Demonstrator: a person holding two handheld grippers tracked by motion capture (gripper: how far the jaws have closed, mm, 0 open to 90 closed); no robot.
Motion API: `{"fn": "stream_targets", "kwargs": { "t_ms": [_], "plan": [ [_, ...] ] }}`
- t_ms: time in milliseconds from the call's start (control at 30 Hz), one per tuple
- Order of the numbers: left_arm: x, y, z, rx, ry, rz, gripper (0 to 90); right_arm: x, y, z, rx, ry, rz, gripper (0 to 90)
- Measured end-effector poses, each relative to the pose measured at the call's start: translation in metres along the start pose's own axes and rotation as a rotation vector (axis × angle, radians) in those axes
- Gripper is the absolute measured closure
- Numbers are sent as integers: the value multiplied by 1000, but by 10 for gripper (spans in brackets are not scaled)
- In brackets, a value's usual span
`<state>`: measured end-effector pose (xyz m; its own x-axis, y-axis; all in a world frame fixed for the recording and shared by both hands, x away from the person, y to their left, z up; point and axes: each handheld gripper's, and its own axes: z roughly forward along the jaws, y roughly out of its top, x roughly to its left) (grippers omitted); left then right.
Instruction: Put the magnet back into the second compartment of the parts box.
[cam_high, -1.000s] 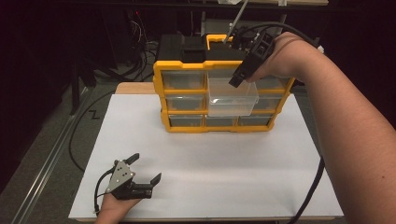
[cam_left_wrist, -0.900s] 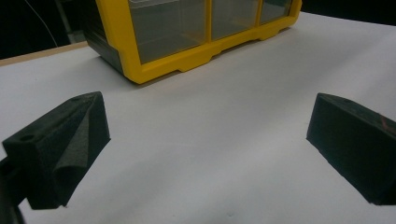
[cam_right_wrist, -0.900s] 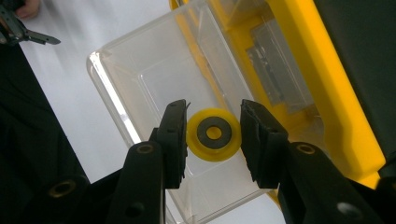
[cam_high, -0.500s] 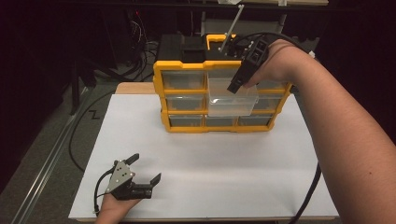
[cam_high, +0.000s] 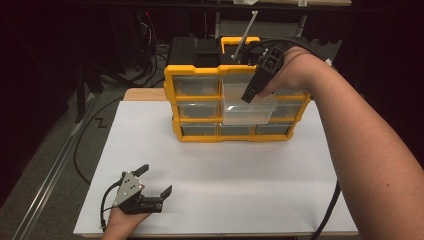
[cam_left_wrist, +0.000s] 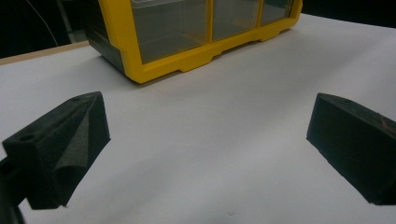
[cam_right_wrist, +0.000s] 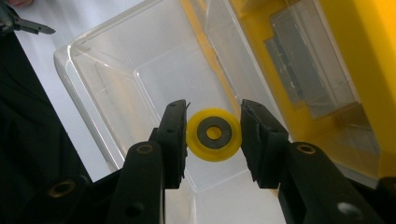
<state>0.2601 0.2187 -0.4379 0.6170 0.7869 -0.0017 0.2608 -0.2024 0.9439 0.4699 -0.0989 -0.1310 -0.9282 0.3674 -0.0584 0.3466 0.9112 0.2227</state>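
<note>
A yellow organizer (cam_high: 200, 135) with clear drawers stands at the back of the white table. One clear drawer (cam_high: 247, 112) in its middle column is pulled out. My right gripper (cam_high: 248, 97) points down into that drawer. In the right gripper view the right gripper (cam_right_wrist: 214, 109) is shut on a small yellow wheel (cam_right_wrist: 214, 134) with a dark hub, held just above the floor of the drawer (cam_right_wrist: 116, 70). My left gripper (cam_high: 157, 179) rests near the table's front left, open. In its own view the left gripper (cam_left_wrist: 208, 121) has nothing between its jaws and faces the organizer (cam_left_wrist: 187, 56).
A black box (cam_high: 192, 50) with a yellow handle (cam_high: 240, 40) sits behind the organizer. Cables (cam_high: 90, 135) run along the floor left of the white table (cam_high: 250, 200). My right forearm (cam_high: 370, 150) crosses the table's right side.
My right gripper has shifted slightly over the pulled-out drawer, still holding the wheel. The left gripper has stayed where it was.
</note>
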Motion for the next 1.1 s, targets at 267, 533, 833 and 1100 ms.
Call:
{"fn": "stream_targets", "kwargs": {
  "t_ms": [267,533,833,1100],
  "plan": [
    [0,0,0,-1,1,1,4,-1,0,-5,-27,3,-1,460],
    [0,0,0,2,0,6,4,3,-2,-23,-62,-27,30,373],
    [0,0,0,6,1,4,4,7,-12,-36,-74,-31,38,364],
    [0,0,1,4,2,5,4,10,-28,-43,-73,-42,57,354]
  ]
}}
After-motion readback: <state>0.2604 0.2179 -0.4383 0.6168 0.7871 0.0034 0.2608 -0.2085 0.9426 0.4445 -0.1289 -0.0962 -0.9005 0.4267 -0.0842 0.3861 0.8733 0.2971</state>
